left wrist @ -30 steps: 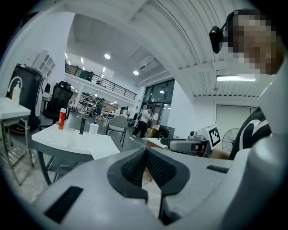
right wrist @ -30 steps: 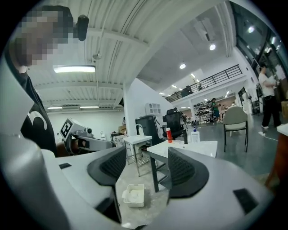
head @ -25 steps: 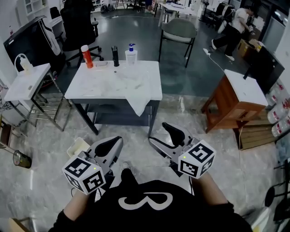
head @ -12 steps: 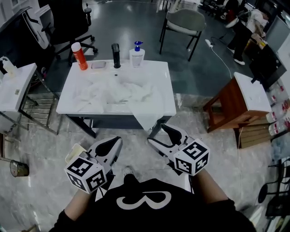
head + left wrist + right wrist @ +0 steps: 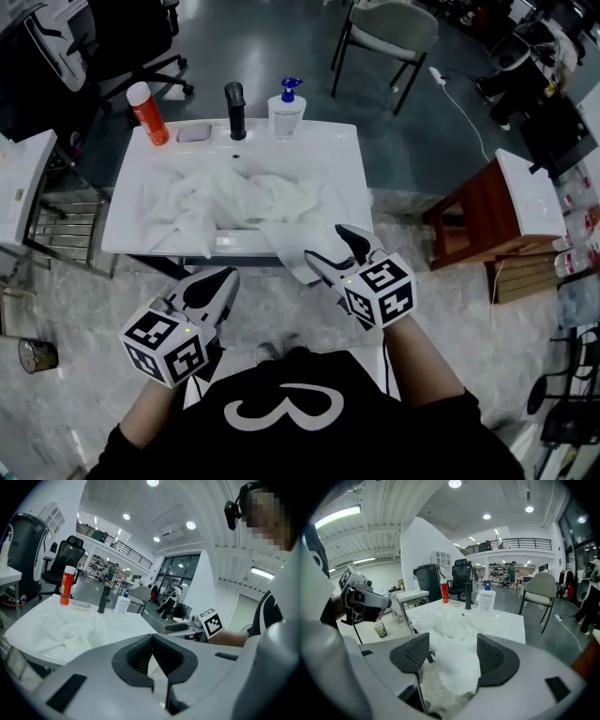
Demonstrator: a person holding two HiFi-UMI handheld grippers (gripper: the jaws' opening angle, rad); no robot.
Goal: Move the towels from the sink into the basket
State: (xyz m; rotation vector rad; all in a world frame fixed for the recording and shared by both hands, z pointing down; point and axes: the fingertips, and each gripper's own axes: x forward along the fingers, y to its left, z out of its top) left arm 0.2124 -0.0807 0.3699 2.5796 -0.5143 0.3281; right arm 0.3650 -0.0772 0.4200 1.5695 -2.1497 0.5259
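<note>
Currently I log the towels (image 5: pixel 234 202) heaped across the sink (image 5: pixel 342 155), one corner draped just ahead of my right gripper (image 5: pixel 333 248), wide open and empty, while my left gripper (image 5: pixel 220 279), closed on nothing, sits farther off.

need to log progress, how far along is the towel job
Done: nothing yet. All the towels lie in the sink, with one corner hanging over its front edge. In hand: nothing. The right claw is open near that hanging corner, and the left claw is shut and empty. Left: every towel has to be moved.
</note>
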